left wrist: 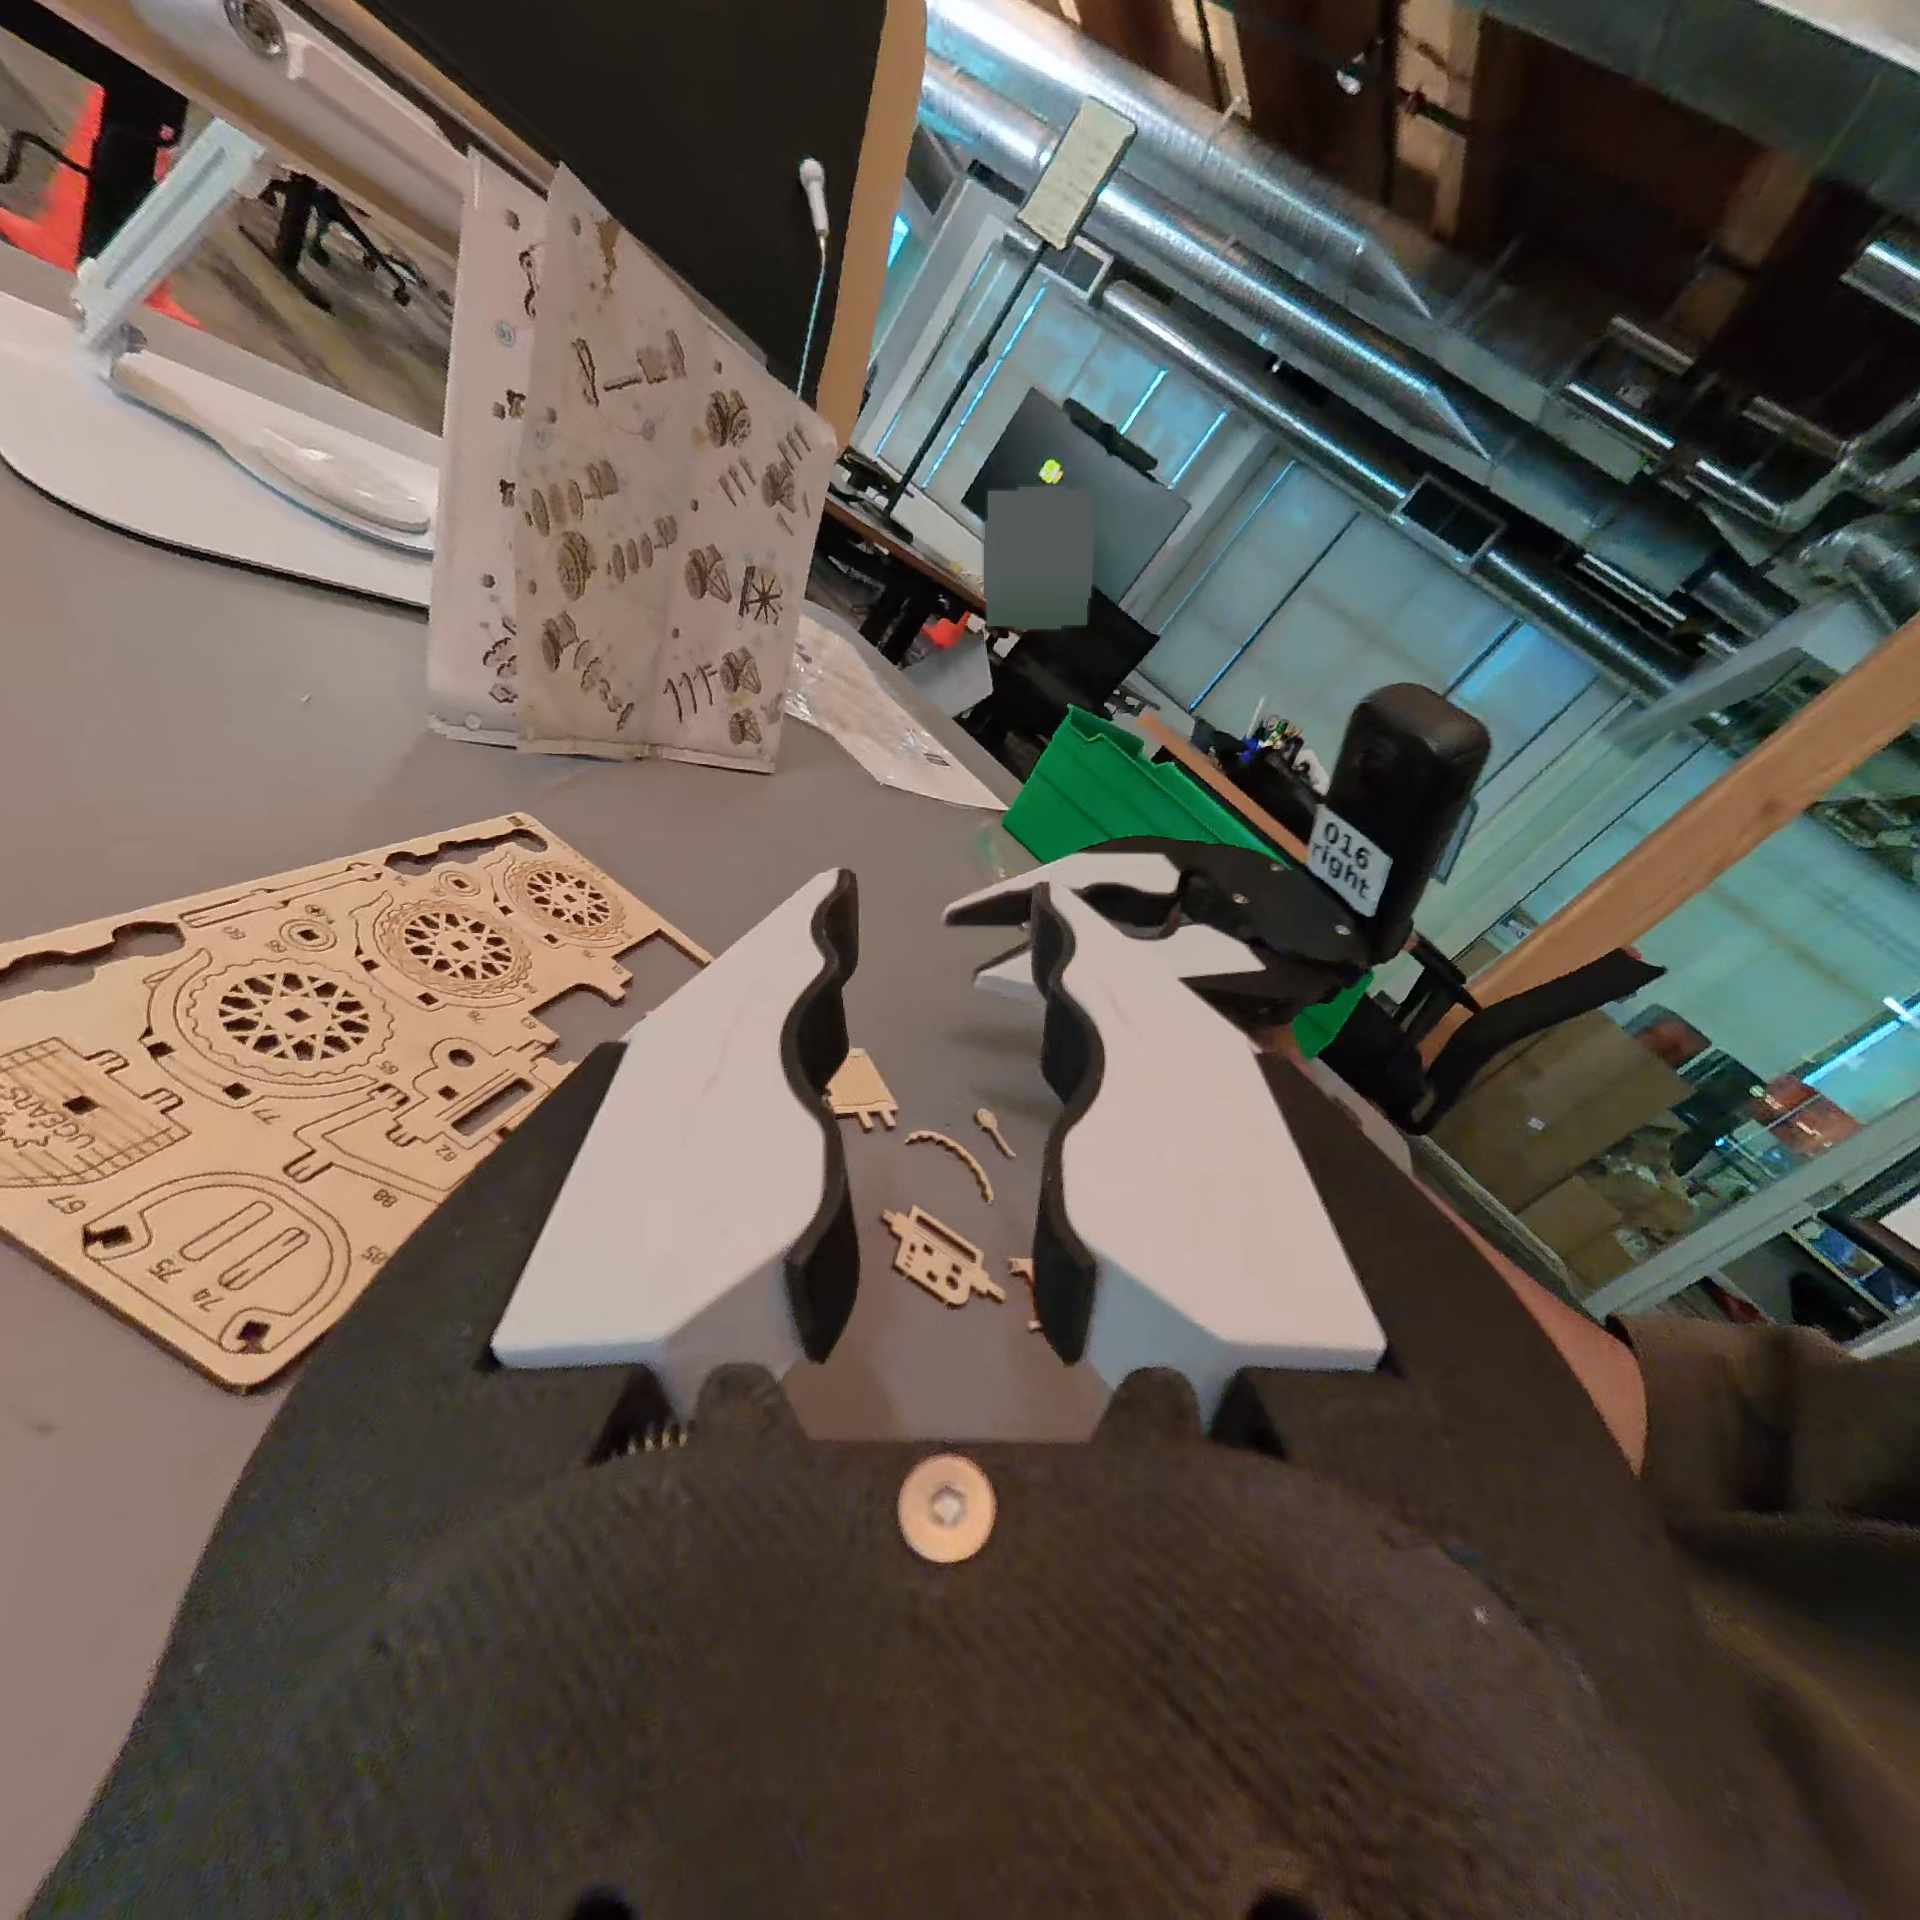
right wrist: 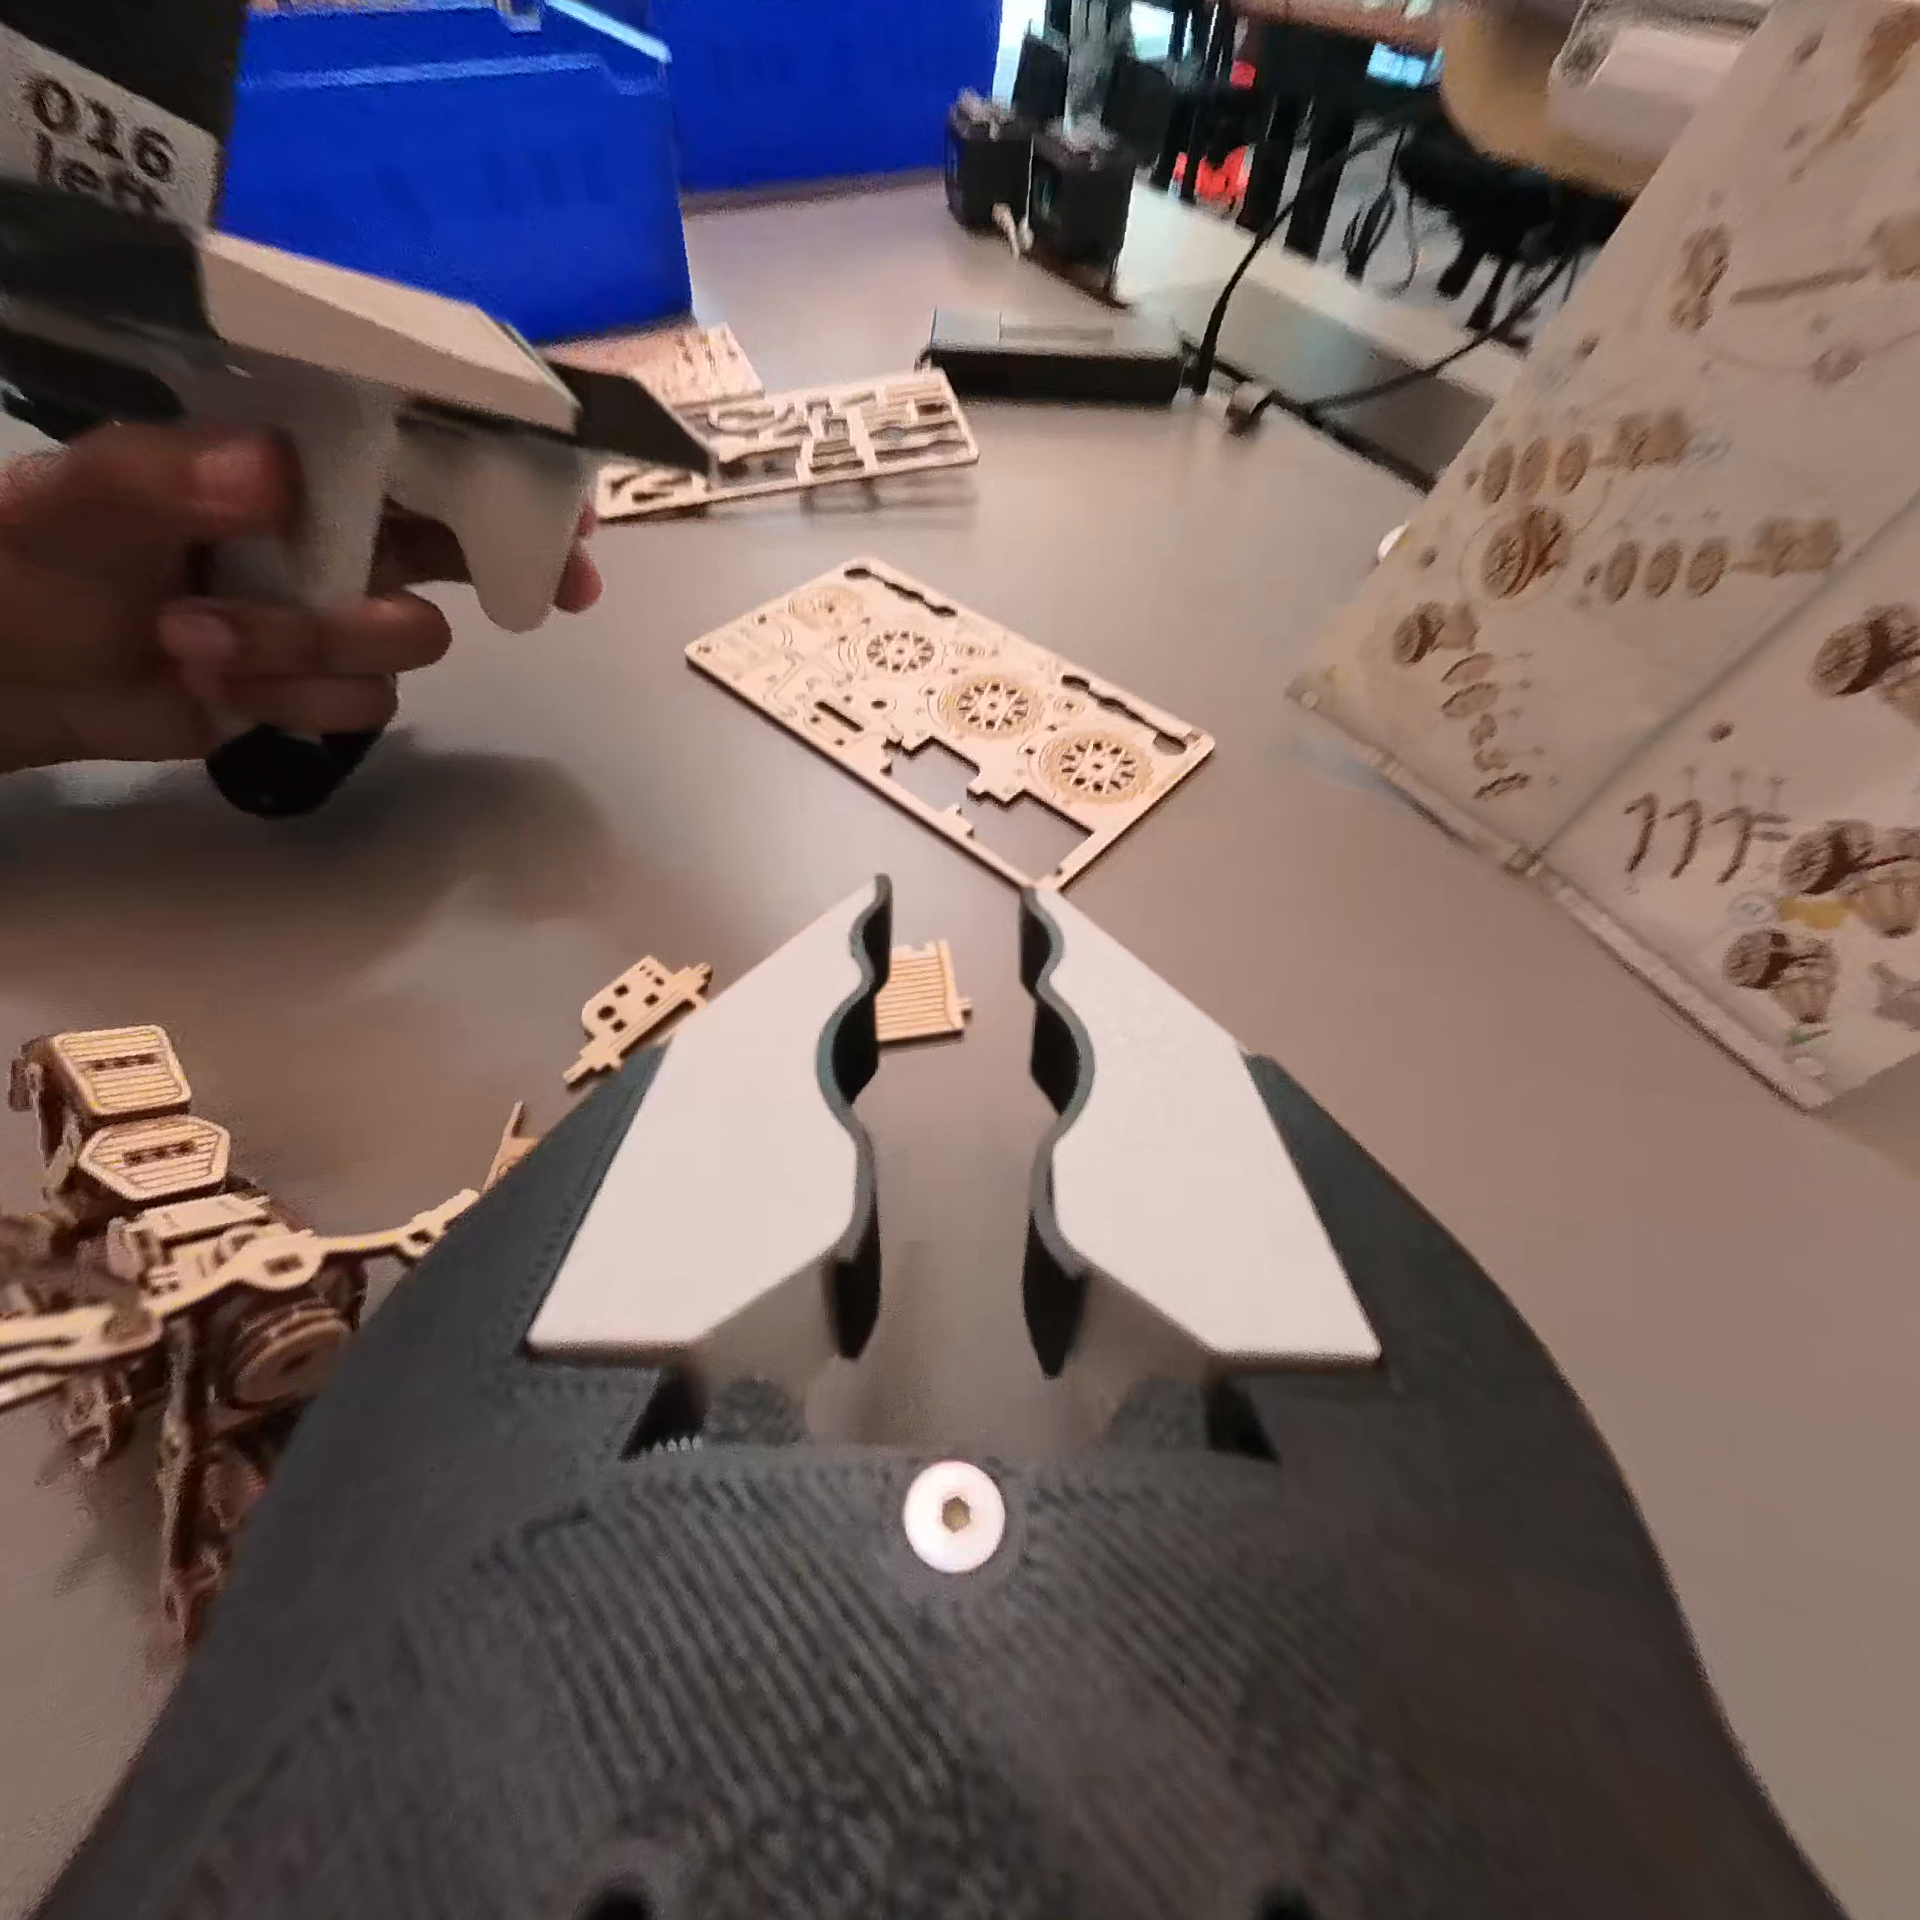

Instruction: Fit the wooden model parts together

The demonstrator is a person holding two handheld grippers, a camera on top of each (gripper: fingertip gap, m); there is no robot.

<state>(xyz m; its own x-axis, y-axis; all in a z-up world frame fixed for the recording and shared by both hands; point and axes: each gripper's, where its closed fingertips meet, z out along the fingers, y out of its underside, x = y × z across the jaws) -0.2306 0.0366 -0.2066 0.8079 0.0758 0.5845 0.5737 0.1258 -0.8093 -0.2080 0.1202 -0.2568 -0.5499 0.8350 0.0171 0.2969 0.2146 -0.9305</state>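
Grey tabletop (right wrist: 1351, 1195) in a workshop carries everything, with pipework and glass partitions beyond it. At its near-left edge in the right wrist view stands the half-built wooden model (right wrist: 145, 1247), and every loose piece lies just past that model: a perforated tabbed piece (right wrist: 639, 1003) beside it, a small ribbed panel (right wrist: 920, 992) a little farther, then the punched plywood sheet with wheel cut-outs (right wrist: 956, 717) and a second sheet (right wrist: 790, 436) well beyond. From the left wrist view, a thin curved strip (left wrist: 951, 1158) and a tiny pin-like piece (left wrist: 994, 1129) lie near the tabbed piece (left wrist: 940, 1252). The right gripper (right wrist: 954, 904) hangs over the ribbed panel, jaws parted a moderate way and holding nothing; the left gripper (left wrist: 945, 904) is likewise parted and empty, above the small pieces. Risks, as I judge them: the flat pieces lie flush on the table, so the thick pads (right wrist: 857, 997) may skid them away or pinch two at once; the thin strip could snap under a hard squeeze; and either gripper's body could sweep against the model and knock it. The open instruction booklet (right wrist: 1662, 623) stands farther off.
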